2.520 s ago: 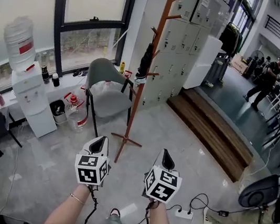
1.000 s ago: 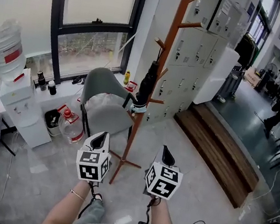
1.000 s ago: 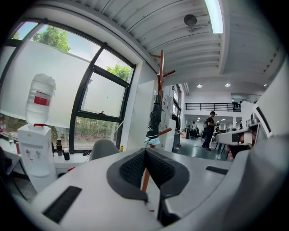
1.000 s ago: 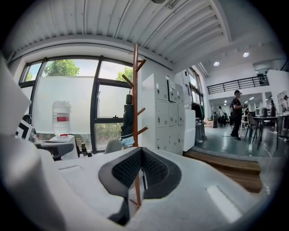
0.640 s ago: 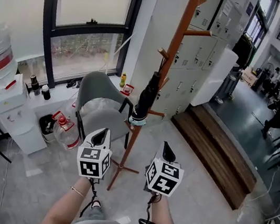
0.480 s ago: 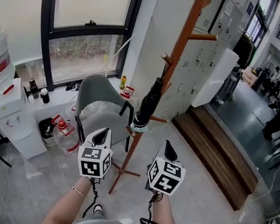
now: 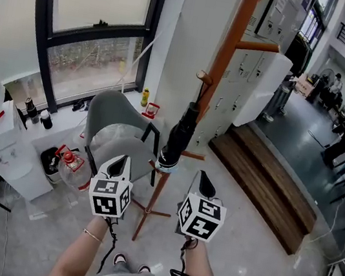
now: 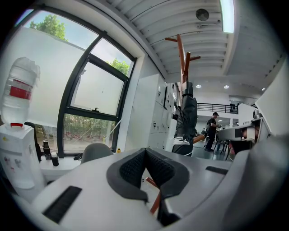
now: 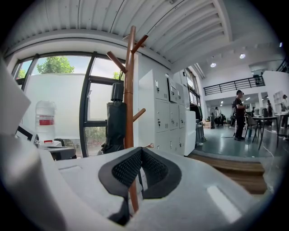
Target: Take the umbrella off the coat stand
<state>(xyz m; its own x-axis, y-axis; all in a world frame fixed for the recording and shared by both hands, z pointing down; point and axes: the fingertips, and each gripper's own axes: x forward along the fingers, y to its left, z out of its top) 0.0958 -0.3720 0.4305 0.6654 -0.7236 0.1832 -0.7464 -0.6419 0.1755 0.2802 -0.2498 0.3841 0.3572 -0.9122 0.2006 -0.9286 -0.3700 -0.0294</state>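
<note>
With my left hand-held gripper [image 7: 119, 160] and right hand-held gripper [image 7: 203, 180] both closed on nothing, I feared yanking the twelve-o'clock umbrella [image 7: 178, 135] sideways might topple the coat stand [image 7: 229, 52].

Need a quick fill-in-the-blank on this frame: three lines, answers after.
1. A folded black ____ hangs on the wooden coat stand.
2. The left gripper and right gripper are both empty, with their jaws ____.
3. In the head view, a grey ____ stands left of the coat stand.
Answers: umbrella; shut; chair.
</note>
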